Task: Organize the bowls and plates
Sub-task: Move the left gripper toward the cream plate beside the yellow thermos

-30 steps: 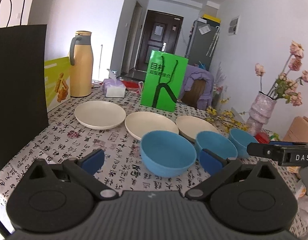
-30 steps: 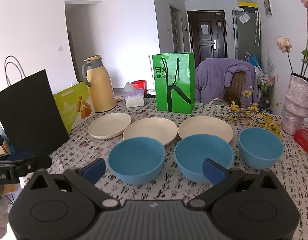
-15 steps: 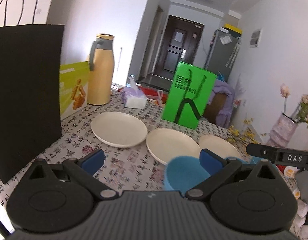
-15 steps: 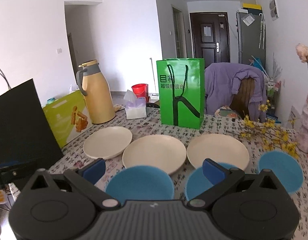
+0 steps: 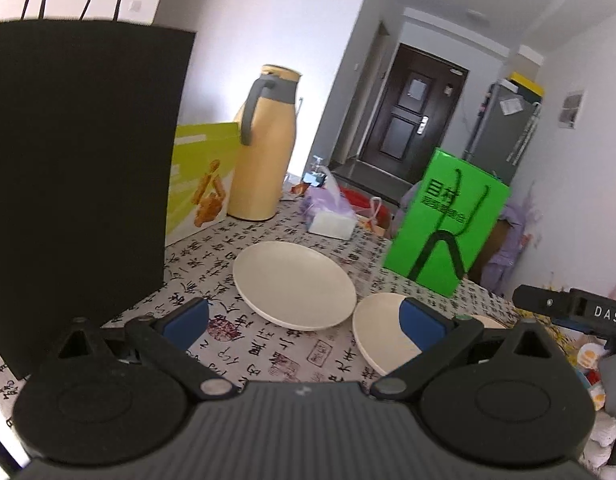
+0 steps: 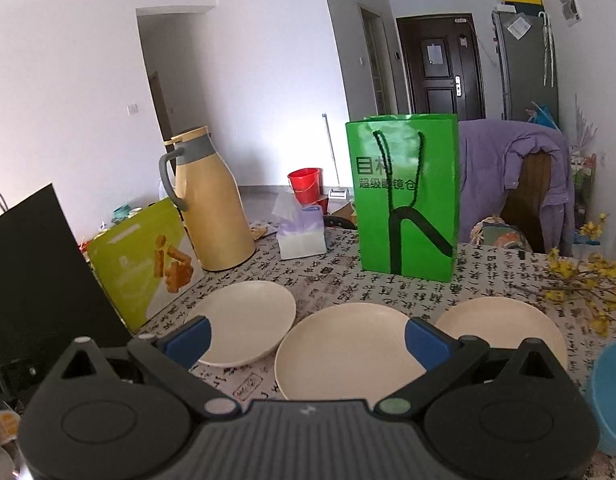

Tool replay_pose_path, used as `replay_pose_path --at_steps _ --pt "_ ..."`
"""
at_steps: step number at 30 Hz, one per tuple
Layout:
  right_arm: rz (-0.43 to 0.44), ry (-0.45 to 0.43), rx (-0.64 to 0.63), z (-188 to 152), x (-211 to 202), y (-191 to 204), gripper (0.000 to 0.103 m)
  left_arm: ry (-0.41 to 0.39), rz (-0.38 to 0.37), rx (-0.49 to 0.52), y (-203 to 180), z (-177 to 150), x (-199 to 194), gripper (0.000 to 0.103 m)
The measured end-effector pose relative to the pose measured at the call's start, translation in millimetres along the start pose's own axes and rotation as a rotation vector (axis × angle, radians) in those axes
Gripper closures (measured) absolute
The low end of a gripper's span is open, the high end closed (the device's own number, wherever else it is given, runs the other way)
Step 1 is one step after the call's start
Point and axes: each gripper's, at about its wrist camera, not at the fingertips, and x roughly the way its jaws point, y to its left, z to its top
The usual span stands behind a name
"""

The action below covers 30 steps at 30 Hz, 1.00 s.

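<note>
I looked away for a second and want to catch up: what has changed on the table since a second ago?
Both grippers advanced over the blue bowls toward the cream plates: the left gripper faces the left plate, the right gripper the middle plate. Both are open and empty; nothing was grasped. Only one blue bowl shows now. Plates, flask and green bag stayed put.

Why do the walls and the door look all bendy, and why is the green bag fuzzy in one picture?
Left wrist view: the fisheye lens curves the door, and the green bag has smeared lettering, likely motion blur. Right wrist view: the door bows too, but the green bag looks sharper.
</note>
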Motion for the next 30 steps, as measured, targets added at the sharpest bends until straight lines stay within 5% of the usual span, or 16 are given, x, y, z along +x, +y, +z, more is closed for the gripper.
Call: replay_pose_path --at_steps 30 --pt "-0.036 0.080 -0.005 35 115 17 0.000 -0.006 0.145 -0.166 9 27 89 0.000"
